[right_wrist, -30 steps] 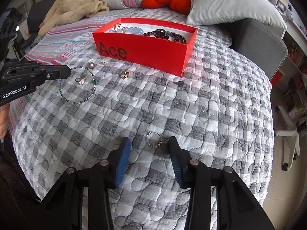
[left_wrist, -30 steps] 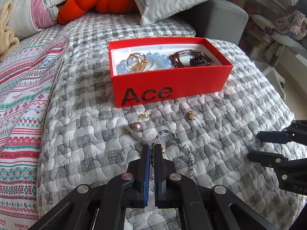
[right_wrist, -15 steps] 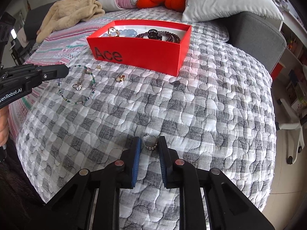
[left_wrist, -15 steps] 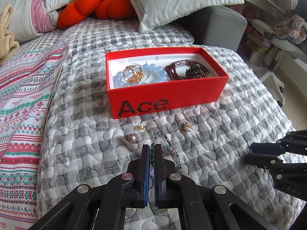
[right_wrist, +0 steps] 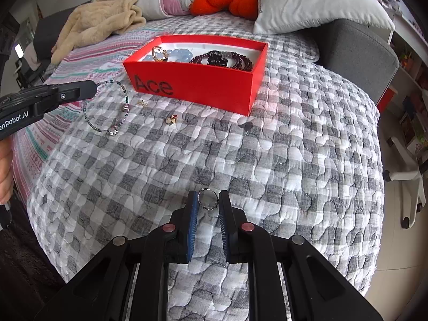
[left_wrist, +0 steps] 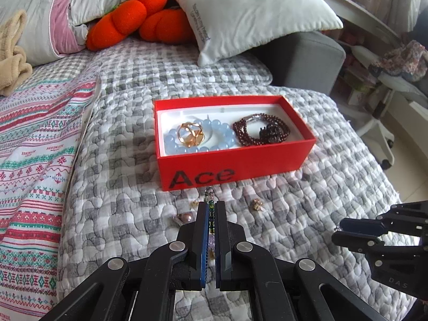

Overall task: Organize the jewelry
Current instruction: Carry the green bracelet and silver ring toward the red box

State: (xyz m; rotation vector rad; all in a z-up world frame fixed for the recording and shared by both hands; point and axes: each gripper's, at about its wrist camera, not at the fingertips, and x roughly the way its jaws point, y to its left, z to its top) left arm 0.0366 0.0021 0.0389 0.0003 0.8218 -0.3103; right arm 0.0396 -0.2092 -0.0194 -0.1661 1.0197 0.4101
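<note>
Left wrist view: left gripper (left_wrist: 211, 215) clenched on a thin green-and-dark beaded bracelet (left_wrist: 211, 214); the strand runs up between the blue pads.
Bracelet, right wrist view: loop (right_wrist: 107, 107) hangs from the left gripper's tip, lower part seemingly on the grey-and-white checked quilt (right_wrist: 240, 147).
Right gripper (right_wrist: 208, 203): jaws have just been closing; pads now pinch a small silver ring with tiny beads (right_wrist: 207, 200), low over the quilt near its front edge.
Done: red open cardboard box marked "Ace" (left_wrist: 240, 160) already holds a pale blue bead bracelet (left_wrist: 200, 140), a gold openwork ring (left_wrist: 190, 133) and a dark garnet bead bracelet (left_wrist: 260, 131).
Left loose: pink pearl piece (left_wrist: 186, 217), small gold earring (left_wrist: 194, 203), gold stud (left_wrist: 256, 204), all on the quilt just before the box.
Judgement: roughly half sorted; two pieces in grip not yet delivered, three still to collect.
</note>
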